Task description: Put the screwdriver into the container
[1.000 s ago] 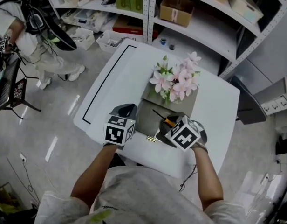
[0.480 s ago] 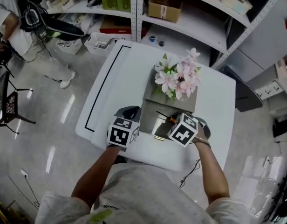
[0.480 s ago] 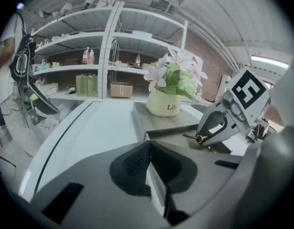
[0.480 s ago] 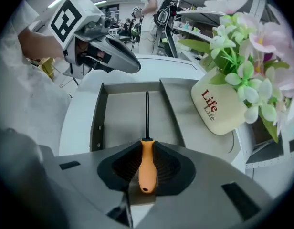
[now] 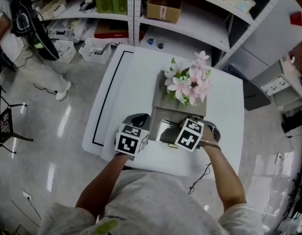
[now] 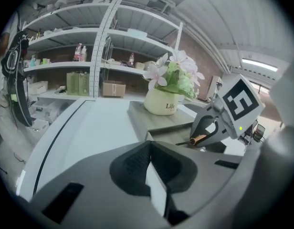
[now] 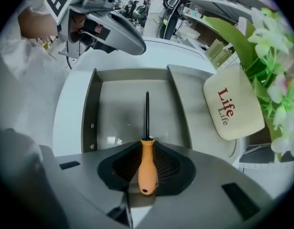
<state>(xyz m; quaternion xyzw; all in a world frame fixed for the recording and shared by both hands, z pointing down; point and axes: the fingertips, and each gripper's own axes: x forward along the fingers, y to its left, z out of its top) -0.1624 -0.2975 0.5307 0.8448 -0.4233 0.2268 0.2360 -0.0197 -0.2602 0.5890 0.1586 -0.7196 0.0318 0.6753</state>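
Right gripper [image 7: 146, 146]: jaws clenched on the orange handle of the screwdriver [image 7: 146, 161]. The handle lies between the pads and the black shaft points straight ahead, out past the jaw tips. The shaft hangs over the open inside of the container [image 7: 92, 113], a grey rectangular tray with low walls. Whether the tip touches the tray floor cannot be told.

Left gripper [image 6: 149, 149]: jaws pressed together, nothing between them. It sits just beside the container's left wall. In its own view the right gripper [image 6: 209, 128] shows to the right, with the screwdriver's tip [image 6: 185, 142] sticking out over the tray.

Head view: both grippers, left [image 5: 139, 117] and right [image 5: 184, 126], sit close to the near edge of the white table [image 5: 136, 77], with the container [image 5: 165, 129] between them. The container lies by the table's near edge, right of its middle.

Just beyond the container a grey slab [image 5: 163, 94] carries a cream pot [image 7: 233, 111] printed "Life", holding pink and white flowers [image 5: 188, 82]. The pot stands toward the slab's far side. A black line [image 5: 108, 92] runs along the table's left edge and turns along the far edge.

Beyond the table's far edge stand white shelves [image 5: 190, 18] with a cardboard box [image 5: 163, 6]. Off the far left corner a person [image 5: 13, 38] stands on the floor.
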